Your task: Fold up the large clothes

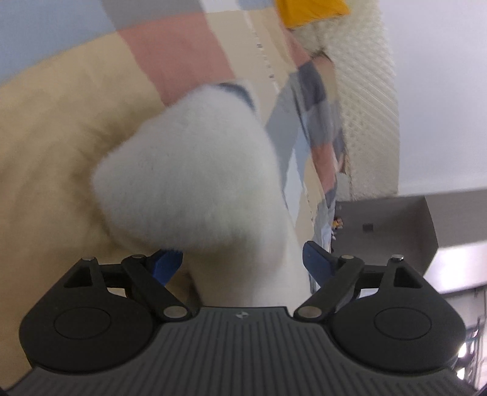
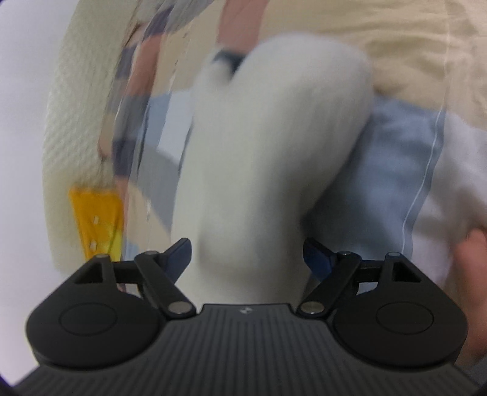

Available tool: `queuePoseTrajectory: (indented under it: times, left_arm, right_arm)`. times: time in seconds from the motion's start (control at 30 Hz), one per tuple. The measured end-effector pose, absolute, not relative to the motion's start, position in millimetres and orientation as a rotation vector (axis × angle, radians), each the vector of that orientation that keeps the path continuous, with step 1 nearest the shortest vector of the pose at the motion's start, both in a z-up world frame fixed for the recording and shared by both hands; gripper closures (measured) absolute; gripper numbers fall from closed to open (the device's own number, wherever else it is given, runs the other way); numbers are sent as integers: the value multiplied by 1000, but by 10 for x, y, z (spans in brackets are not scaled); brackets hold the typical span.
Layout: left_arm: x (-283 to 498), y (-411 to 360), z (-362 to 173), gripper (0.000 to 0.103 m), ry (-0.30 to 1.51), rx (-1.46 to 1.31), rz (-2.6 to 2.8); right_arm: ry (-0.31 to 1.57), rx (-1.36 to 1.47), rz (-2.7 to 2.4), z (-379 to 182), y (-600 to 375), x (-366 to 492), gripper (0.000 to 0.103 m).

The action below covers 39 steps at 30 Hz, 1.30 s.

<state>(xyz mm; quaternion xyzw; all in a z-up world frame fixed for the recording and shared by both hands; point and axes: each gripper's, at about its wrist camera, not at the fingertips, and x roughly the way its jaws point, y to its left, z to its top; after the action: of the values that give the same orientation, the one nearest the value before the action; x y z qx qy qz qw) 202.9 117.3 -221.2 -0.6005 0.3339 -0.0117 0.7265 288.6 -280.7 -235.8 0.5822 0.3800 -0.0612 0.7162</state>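
- The surface was a bed covered by a patchwork quilt [image 1: 76, 128] in beige, pink, grey and pale blue squares; in the right wrist view its beige part [image 2: 420, 39] showed fine wrinkles.
- A plain white wall [image 1: 441, 91] stood behind, and a grey panel [image 1: 383, 225] jutted in low on the right of the left wrist view.
- A cream knitted blanket [image 1: 365, 100] with a ribbed diamond texture lay along the far edge of the quilt, against the wall.
- The garment was a fluffy white fleece piece [image 1: 188, 170], thick and soft, blurred in both views.
- It bulged forward as a rounded fold between the fingers of the left gripper [image 1: 243, 262], with a dark blue trim at its far end.
- The left gripper's blue fingertips [image 1: 166, 265] stood wide apart, released, with the fleece filling the gap; a grip on it could not be made out.
- In the right wrist view the same fleece [image 2: 274, 146] rose as a tall rounded lump out of the right gripper [image 2: 246, 252], also with dark trim at its top.
- The right gripper's jaws were likewise spread, fleece lying between them.
- A yellow cloth [image 1: 310, 12] lay near the blanket, visible in both views.
- A pale blue patch of bedding with a thin white seam [image 2: 395, 158] lay just beside the fleece.
- A bare fingertip [image 2: 471, 265] showed at the right edge.
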Motion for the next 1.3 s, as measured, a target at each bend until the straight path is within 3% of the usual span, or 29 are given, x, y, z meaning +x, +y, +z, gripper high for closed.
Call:
queuePoseTrajectory:
  times: [0.3,0.4,0.47,0.53,0.63,0.9,1.3]
  left_arm:
    - [2319,1315,-2501,15,736,-1496,107]
    - [2377,1317,-2510,17,716,-1501,152]
    - [2443,1311,-2459,24,715,-1473,168]
    - [2525,1313,-2365,41,712,-1405,168]
    - [2596,1319,-2174,54,701,-1303,146]
    - [3093,1164,-1456,60,672,-1133,75]
    - [4923,130,-649,60,670,-1074,-69]
  right_arm:
    - [798,1325,-151,-2605,-2978,3196,18]
    - [788,1289,-132,-2597,-3003,3286,34]
    - [794,1260,-116,-2555,-3033,3316,53]
    - [778,1243,-81,-2474,-3056,3339,63]
    - [746,1182,-10,-2341,-3085,3382,69]
    - [692,1174,101,-2027,-3294,3591,72]
    - [524,1098,111,-1240,-4186,4634,72]
